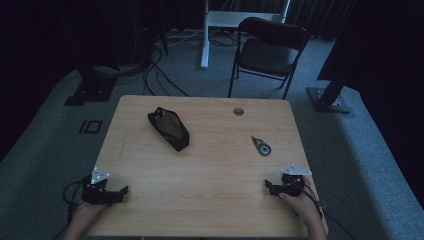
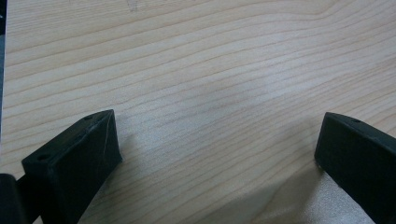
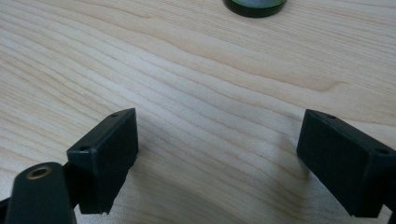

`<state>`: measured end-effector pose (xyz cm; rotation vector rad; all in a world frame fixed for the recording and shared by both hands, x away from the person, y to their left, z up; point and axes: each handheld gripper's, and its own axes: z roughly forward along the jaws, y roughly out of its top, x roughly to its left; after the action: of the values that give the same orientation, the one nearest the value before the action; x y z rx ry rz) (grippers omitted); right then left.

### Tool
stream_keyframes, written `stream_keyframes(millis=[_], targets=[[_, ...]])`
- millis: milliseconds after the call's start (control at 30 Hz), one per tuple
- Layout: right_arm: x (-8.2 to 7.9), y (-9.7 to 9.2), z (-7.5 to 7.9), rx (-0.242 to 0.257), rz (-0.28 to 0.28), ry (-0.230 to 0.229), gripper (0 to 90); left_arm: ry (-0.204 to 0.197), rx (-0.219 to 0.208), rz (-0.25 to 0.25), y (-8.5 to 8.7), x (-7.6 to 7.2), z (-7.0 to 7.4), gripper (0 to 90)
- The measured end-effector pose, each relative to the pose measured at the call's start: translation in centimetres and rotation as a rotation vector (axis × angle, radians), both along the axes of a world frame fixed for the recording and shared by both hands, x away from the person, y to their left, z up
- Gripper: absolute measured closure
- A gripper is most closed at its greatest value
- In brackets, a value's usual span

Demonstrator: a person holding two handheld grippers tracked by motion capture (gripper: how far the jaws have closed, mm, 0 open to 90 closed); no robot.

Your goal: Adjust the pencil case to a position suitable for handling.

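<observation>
Both tools parked at the near corners of the wood-grain surface (image 1: pixel 210 170), both with jaws apart, nothing between them.

Left tool (image 1: pixel 121 191) sits at the near left corner, right tool (image 1: pixel 268 186) at the near right; each is held in a hand, bare wood between the jaws in both gripper views. Tape dispenser (image 1: pixel 261 145) lies just ahead of the right tool, toward the right edge; black pouch (image 1: pixel 168 128) lies left of centre, well apart from both. Round grommet (image 1: pixel 238 111) near the far edge. Room is dim: grey carpet, black folding chair (image 1: pixel 269 50) behind the surface, cables on the floor, dark curtains. No readable writing or labels.
</observation>
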<state>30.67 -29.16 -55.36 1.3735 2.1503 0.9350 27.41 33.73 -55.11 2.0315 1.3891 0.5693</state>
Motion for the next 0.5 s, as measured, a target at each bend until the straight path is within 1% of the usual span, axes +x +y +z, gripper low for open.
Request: stream_keyframes(millis=[133,167,200,267,367,433,500], targets=[[0.0,0.0,0.0,-0.001,-0.001,0.000,12.3,0.000,0.001,0.000,0.0,0.0,0.0,0.0],[0.0,0.0,0.0,0.001,-0.012,-0.003,13.2,0.000,0.000,0.000,0.0,0.0,0.0,0.0],[0.0,0.1,0.0,0.003,-0.011,-0.002,13.3,0.000,0.000,-0.001,0.0,0.0,0.0,0.0],[0.1,0.3,0.1,0.016,-0.005,0.001,13.4,0.000,0.001,-0.001,0.0,0.0,0.0,0.0],[0.4,0.9,0.4,0.008,0.009,-0.005,13.5,0.000,0.000,0.000,0.0,0.0,0.0,0.0],[0.5,1.2,0.7,0.022,0.017,-0.013,13.5,0.000,0.000,0.000,0.0,0.0,0.0,0.0],[0.6,1.4,0.8,0.024,0.022,-0.018,13.5,0.000,0.000,-0.001,0.0,0.0,0.0,0.0]])
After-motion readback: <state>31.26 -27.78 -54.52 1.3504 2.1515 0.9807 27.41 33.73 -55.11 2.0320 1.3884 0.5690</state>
